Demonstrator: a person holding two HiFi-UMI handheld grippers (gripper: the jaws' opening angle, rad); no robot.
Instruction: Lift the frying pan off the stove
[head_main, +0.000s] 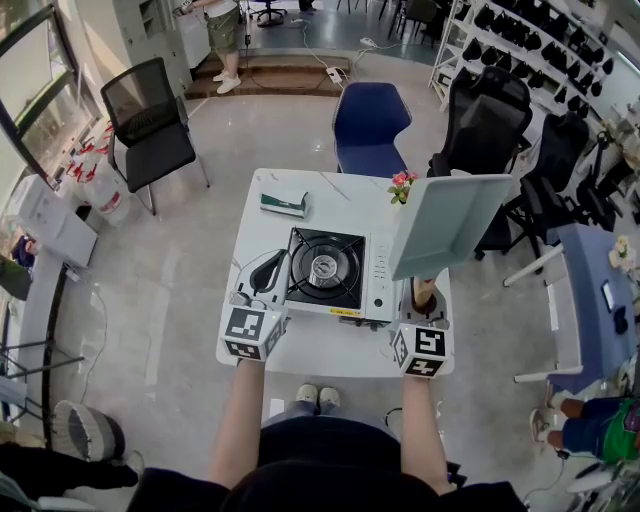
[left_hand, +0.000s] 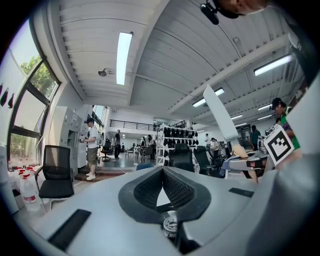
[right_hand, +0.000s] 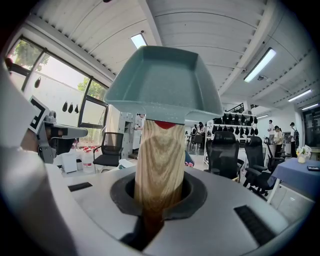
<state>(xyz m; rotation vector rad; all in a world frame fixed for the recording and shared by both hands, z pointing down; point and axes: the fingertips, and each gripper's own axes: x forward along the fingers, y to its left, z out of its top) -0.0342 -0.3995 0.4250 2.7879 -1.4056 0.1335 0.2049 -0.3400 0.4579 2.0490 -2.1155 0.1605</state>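
One grip carries everything: right claw (right_hand: 159, 197) clamped on the pale wooden handle (right_hand: 159, 160) of the square grey-green frying pan (right_hand: 165, 85), held aloft beside the black-topped portable gas stove (head_main: 325, 268) on the white worktop (head_main: 330, 195). Left claw (left_hand: 162, 187) together, empty. Risk: the pan's weight sits far from the pads, so the handle may twist or slip.

I can read no words or numbers anywhere. The cube (head_main: 252, 335) on my left gripper (head_main: 263, 274) and the one on my right gripper (head_main: 425, 296) bear only black-and-white square marker patterns. The stove (head_main: 325, 266) has a yellow label (head_main: 345, 311) along its front edge, its print too small to read.
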